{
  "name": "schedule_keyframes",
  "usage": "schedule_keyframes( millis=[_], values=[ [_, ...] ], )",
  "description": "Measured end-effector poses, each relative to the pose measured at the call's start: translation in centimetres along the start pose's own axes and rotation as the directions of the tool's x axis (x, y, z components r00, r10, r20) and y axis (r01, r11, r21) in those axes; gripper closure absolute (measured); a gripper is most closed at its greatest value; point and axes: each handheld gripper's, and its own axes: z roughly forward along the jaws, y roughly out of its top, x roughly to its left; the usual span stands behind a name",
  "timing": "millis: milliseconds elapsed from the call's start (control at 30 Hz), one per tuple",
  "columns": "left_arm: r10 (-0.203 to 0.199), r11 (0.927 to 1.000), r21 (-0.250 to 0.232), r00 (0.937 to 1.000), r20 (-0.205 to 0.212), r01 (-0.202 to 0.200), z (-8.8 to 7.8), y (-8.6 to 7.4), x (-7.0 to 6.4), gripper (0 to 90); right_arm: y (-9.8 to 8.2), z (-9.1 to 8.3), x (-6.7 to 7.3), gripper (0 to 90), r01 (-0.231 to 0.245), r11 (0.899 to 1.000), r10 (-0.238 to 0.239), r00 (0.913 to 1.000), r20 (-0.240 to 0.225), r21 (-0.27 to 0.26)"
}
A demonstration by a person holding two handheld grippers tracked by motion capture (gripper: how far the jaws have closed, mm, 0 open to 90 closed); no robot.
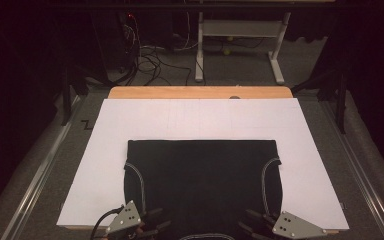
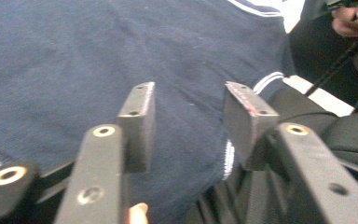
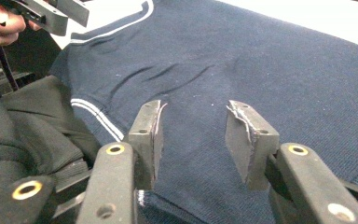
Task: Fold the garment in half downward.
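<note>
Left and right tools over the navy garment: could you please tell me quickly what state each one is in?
Left tool: open, nothing gripped, hovering over the navy garment.
Right tool: open, nothing gripped, above the same garment.

The sleeveless top [image 1: 202, 180] is matt navy knitted cloth with white ribbed trim. Beneath it, a smooth white paper sheet [image 1: 200, 120] covers the wooden table [image 1: 200, 92]. Beyond the table lies rough grey carpet [image 1: 240, 70].

Large white rectangular sheet [image 1: 195, 117] laid flat over the light wooden table [image 1: 200, 92], reaching almost to its far edge. Beyond that edge, grey carpeted floor [image 1: 240, 62], tangled black cables [image 1: 147, 60], a white metal-legged stand [image 1: 240, 37].
</note>
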Motion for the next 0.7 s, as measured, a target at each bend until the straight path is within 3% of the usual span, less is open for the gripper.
schedule_keyframes(
  millis=[333, 533, 700],
  values=[
    [-0.021, 0.9998, -0.005, 0.9973, -0.071, 0.02, 0.0, -0.3, 2.1, 35.6, -0.5, 0.6, -1.5, 39.0, -0.049, 0.999, 0.049, 0.9971, 0.059, 0.002],
    [-0.035, 0.9994, -0.001, 0.9933, -0.11, 0.035, 0.0, -0.5, 3.6, 30.7, -1.0, 0.8, -3.0, 26.6, -0.116, 0.993, 0.117, 0.987, 0.111, -0.014],
    [-0.04, 0.9992, -0.009, 0.9857, -0.164, 0.039, -0.2, -0.4, 4.8, 23.9, -0.9, 1.3, -4.4, 20.7, -0.153, 0.988, 0.154, 0.9757, 0.155, -0.022]
  ],
)
